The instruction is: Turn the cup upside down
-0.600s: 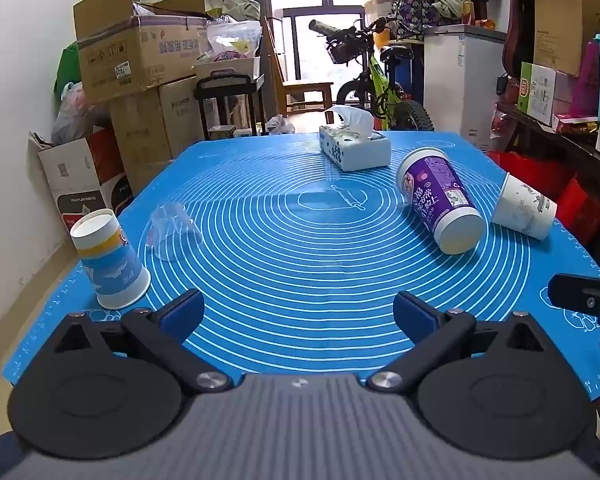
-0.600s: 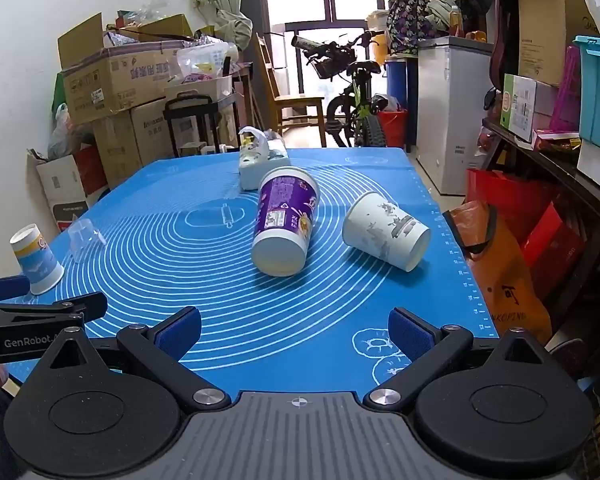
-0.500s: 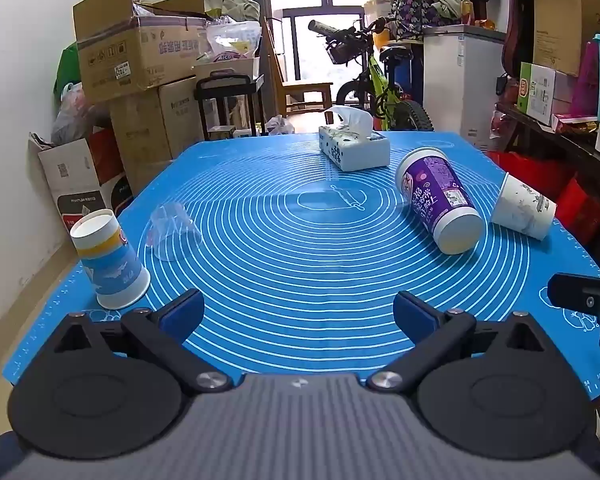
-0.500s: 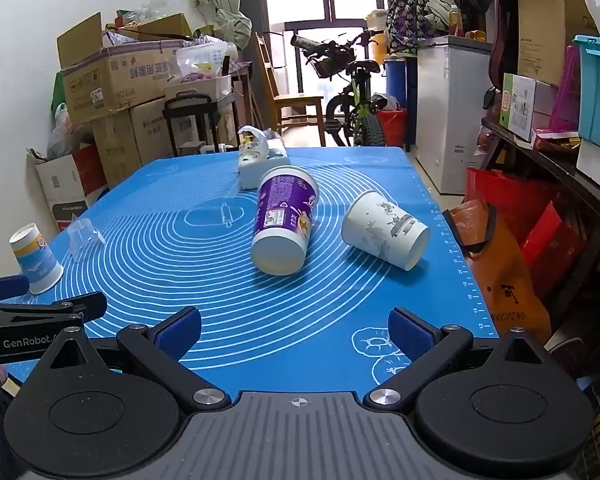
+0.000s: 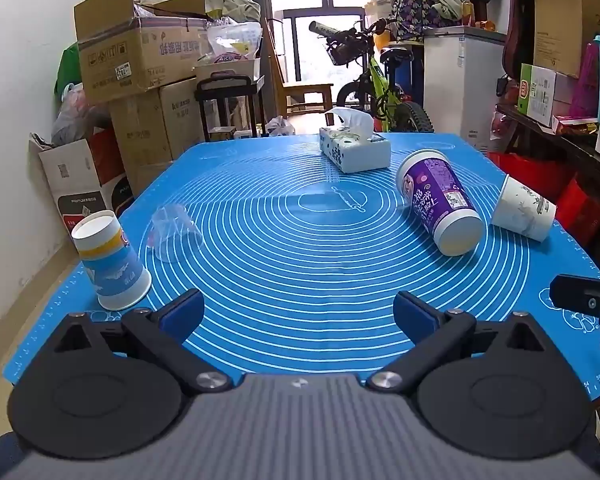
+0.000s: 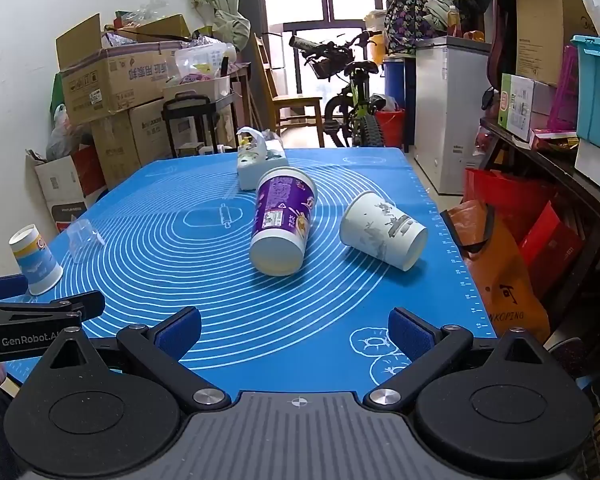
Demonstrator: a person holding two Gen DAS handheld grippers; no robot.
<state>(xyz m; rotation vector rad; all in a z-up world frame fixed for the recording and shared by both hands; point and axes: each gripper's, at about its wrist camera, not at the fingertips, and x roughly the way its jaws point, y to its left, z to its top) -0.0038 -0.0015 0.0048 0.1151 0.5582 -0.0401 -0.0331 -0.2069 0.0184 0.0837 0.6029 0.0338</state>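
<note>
A purple cup (image 5: 440,204) (image 6: 281,224) lies on its side on the blue mat (image 5: 300,264), base toward me. A white printed cup (image 5: 522,210) (image 6: 382,236) lies on its side to its right. A blue and yellow cup (image 5: 110,260) (image 6: 36,260) stands upside down at the mat's left edge. A clear plastic cup (image 5: 174,232) (image 6: 82,238) lies beside it. My left gripper (image 5: 298,314) is open and empty over the near edge. My right gripper (image 6: 296,330) is open and empty, well short of the lying cups.
A tissue box (image 5: 354,148) (image 6: 260,160) sits at the far end of the mat. Cardboard boxes (image 5: 140,60) are stacked at the left, a bicycle (image 5: 376,80) and white freezer (image 5: 460,80) behind, shelves with red bags (image 6: 520,208) on the right.
</note>
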